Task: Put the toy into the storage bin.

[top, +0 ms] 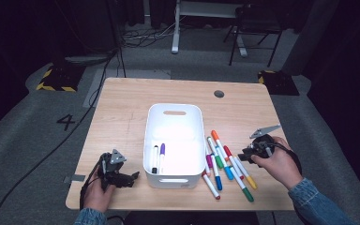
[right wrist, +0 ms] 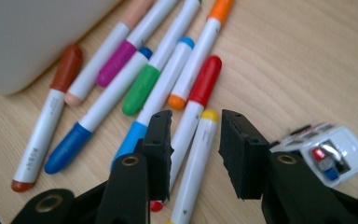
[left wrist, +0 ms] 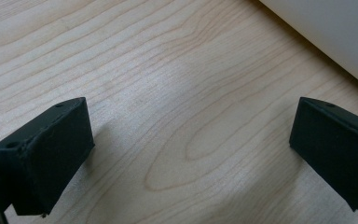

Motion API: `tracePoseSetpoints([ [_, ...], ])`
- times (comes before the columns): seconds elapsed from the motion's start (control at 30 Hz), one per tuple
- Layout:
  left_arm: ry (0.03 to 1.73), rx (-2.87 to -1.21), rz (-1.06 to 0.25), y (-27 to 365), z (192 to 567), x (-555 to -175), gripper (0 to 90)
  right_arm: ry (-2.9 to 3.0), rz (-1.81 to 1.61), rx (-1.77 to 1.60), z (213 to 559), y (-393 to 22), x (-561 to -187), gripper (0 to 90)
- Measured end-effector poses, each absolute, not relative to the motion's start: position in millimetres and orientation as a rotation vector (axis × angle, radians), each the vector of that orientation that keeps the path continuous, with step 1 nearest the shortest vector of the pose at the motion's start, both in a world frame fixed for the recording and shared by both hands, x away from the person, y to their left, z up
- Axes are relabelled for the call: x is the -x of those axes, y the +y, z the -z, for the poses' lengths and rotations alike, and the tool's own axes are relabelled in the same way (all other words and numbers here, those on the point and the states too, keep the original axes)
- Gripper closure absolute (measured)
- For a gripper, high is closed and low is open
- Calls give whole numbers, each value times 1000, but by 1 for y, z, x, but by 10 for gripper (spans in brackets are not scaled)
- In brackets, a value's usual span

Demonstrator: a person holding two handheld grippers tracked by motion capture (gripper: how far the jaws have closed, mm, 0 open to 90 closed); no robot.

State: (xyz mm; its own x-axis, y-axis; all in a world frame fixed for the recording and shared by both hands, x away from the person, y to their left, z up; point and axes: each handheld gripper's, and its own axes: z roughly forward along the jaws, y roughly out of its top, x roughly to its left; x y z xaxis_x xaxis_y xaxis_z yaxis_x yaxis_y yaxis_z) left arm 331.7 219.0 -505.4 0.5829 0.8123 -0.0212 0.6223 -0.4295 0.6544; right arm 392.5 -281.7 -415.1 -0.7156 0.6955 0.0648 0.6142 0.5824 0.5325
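A white bin [top: 151, 140] stands mid-table with a black marker [top: 154, 159] and a purple marker [top: 161, 157] inside. Several coloured markers [top: 225, 161] lie on the wood just right of it. My right gripper [top: 242, 156] [right wrist: 196, 117] hovers low over them, its jaws a narrow gap apart and pressing on nothing. Under that gap lies the capped end of a yellow-capped marker [right wrist: 196, 163], beside a red-capped marker [right wrist: 206, 81]. My left gripper [top: 133, 178] [left wrist: 191, 107] rests by the bin's front left corner, wide open over bare wood.
A small white toy police car [right wrist: 326, 154] sits on the table right beside the right jaw. The bin wall [left wrist: 331, 32] is close ahead of the left gripper. A round cable hole [top: 219, 93] is at the far right of the table.
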Motion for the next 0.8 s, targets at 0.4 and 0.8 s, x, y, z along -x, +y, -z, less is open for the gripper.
tracePoseSetpoints([
  [0.4,1136,-2192,-397,219,505,-332,0,2700,-724,-1171,450,-292,-386,658],
  [0.8,1135,-2192,-394,219,505,-332,0,2703,-658,-1194,466,-299,-386,686],
])
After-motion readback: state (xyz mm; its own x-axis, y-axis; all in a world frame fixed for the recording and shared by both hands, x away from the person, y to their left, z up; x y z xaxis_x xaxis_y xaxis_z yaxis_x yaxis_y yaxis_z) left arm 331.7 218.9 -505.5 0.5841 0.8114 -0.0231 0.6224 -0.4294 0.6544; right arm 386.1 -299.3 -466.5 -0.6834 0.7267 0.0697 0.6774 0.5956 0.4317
